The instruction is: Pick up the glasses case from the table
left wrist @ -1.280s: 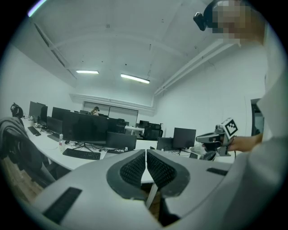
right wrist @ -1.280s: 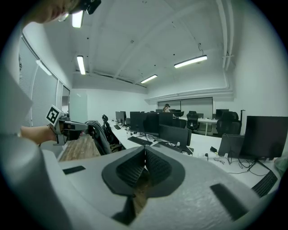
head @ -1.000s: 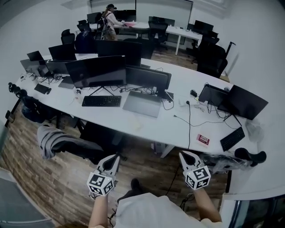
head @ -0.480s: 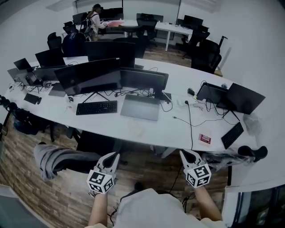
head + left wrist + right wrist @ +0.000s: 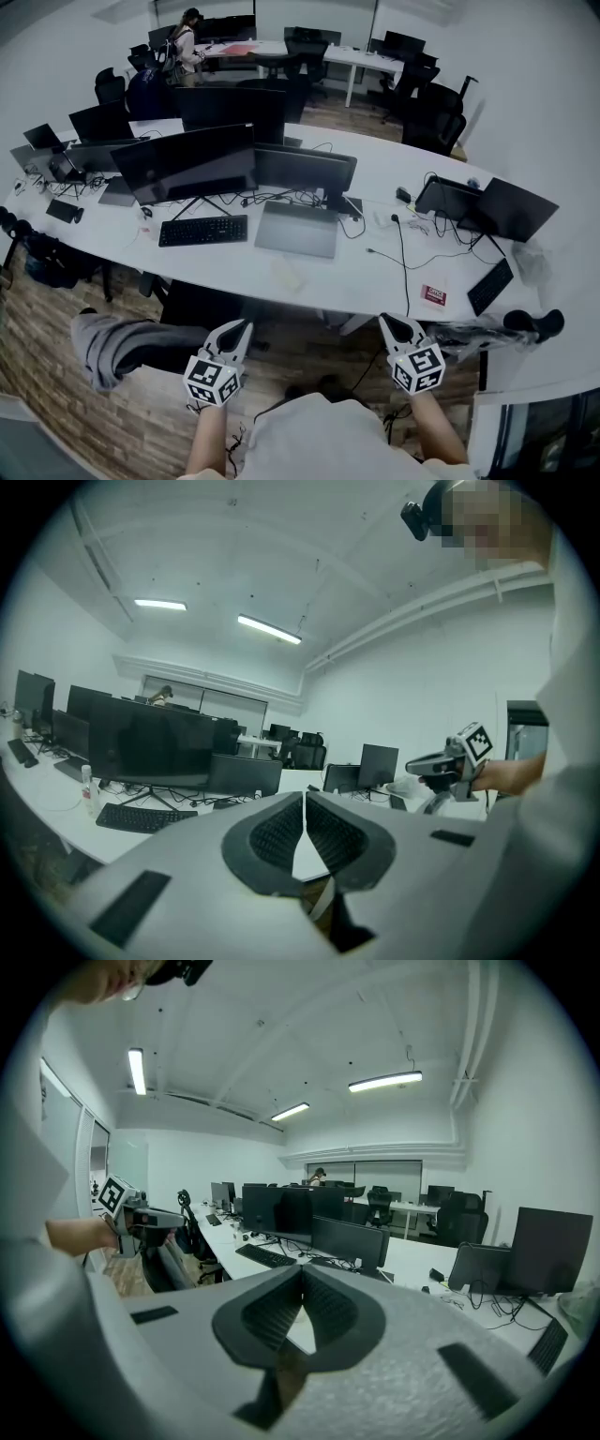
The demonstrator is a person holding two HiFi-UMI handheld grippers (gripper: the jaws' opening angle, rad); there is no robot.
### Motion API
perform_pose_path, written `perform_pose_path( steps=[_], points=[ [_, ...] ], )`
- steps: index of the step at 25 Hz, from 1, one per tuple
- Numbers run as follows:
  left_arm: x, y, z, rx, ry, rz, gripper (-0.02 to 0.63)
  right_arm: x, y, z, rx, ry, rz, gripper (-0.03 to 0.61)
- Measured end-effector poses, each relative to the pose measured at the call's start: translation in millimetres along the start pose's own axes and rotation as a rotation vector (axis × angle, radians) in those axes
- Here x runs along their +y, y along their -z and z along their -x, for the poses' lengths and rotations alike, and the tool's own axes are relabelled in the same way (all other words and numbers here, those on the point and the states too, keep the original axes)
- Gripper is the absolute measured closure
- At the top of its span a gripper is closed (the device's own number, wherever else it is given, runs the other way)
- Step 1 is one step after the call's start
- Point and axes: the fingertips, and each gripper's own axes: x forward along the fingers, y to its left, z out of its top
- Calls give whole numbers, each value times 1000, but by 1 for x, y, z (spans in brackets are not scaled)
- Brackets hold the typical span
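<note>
On the table [image 5: 377, 171] — keyboard [image 5: 202, 230] left of laptop [image 5: 296, 229], monitors [image 5: 187, 161] behind both.

Smooth matt table [image 5: 375, 277] (wood-plank floor [image 5: 141, 412])

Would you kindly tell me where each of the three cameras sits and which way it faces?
Head view: on the person's head, looking steeply down at the white table; both forearms, left gripper, right gripper show.
Left gripper view: on that gripper, looking along its shut jaws over the table; right gripper shows.
Right gripper view: likewise along its shut jaws; left gripper shows.
All share the black keyboard.
</note>
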Motion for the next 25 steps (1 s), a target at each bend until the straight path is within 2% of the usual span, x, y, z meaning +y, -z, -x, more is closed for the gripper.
perform_pose_path(
  steps=[9,25],
  points=[
    [22,-3,-27,16,-35,15,603,-18,-11,-37,8,-32,4,577],
    [47,-29,-119,10,-175,38,603,-108,-46,-139,-2,-167,49,577]
  ],
)
